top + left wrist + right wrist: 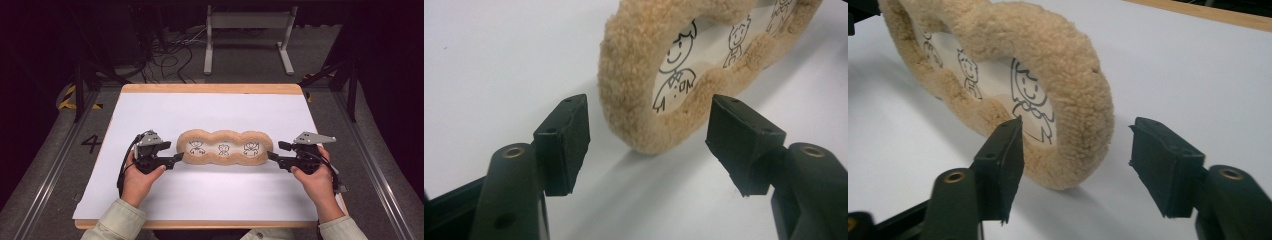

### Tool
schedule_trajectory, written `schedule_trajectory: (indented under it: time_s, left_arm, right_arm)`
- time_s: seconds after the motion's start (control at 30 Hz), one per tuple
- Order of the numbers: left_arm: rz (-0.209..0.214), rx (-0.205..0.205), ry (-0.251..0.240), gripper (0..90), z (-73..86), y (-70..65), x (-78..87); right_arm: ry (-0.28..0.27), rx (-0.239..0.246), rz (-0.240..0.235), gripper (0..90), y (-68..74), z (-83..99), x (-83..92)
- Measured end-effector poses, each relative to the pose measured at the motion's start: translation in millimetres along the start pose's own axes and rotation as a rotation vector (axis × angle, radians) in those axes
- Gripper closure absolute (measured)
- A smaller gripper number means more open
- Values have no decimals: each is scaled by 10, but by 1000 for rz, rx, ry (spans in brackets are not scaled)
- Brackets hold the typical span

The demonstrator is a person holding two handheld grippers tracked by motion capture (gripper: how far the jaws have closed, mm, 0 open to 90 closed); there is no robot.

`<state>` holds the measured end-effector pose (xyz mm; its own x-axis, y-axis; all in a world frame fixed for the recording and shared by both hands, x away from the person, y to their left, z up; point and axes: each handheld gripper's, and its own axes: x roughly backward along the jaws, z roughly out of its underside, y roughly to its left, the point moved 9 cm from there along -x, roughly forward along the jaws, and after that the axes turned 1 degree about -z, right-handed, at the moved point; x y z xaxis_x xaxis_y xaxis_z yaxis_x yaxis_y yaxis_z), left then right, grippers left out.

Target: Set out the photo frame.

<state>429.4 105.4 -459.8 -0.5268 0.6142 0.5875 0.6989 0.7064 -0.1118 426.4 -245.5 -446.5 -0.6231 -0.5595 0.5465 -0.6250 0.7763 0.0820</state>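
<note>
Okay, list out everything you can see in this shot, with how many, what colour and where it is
fluffy picture frame: one, tan plush with three openings showing black line drawings of cartoon figures, lying at the middle of the table between the two grippers
white sheet: one, white, covering most of the tabletop
table: one, light wood, edge showing at the far side
stand: one, white metal, on the floor beyond the table
cables: several, black, on the floor beyond the table
left gripper: one, black, at the frame's left end, jaws open and clear of it
right gripper: one, black, at the frame's right end, jaws open
</note>
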Motion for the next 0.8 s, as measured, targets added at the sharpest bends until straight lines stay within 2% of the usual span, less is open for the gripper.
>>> schedule_trajectory:
  time_s: [0.1, 0.2, 0.27, 0.43, 0.8]
  left_arm:
    - [-10, 6, -4, 310, 73, 39, 127]
    - [-5, 27, -18, 299, 159, 72, 245]
    - [-13, 23, -16, 295, 225, 80, 304]
    - [-17, 23, -26, 279, 318, 90, 418]
    - [-40, 33, -25, 256, 522, 225, 482]
  right_arm:
    - [-4, -3, -21, 350, 27, 4, 31]
    - [-4, 23, -31, 323, 56, 12, 84]
    - [-4, 40, -32, 314, 49, 17, 115]
    - [-1, 47, -40, 283, 19, 49, 176]
    - [-12, 57, -49, 260, -156, 202, 262]
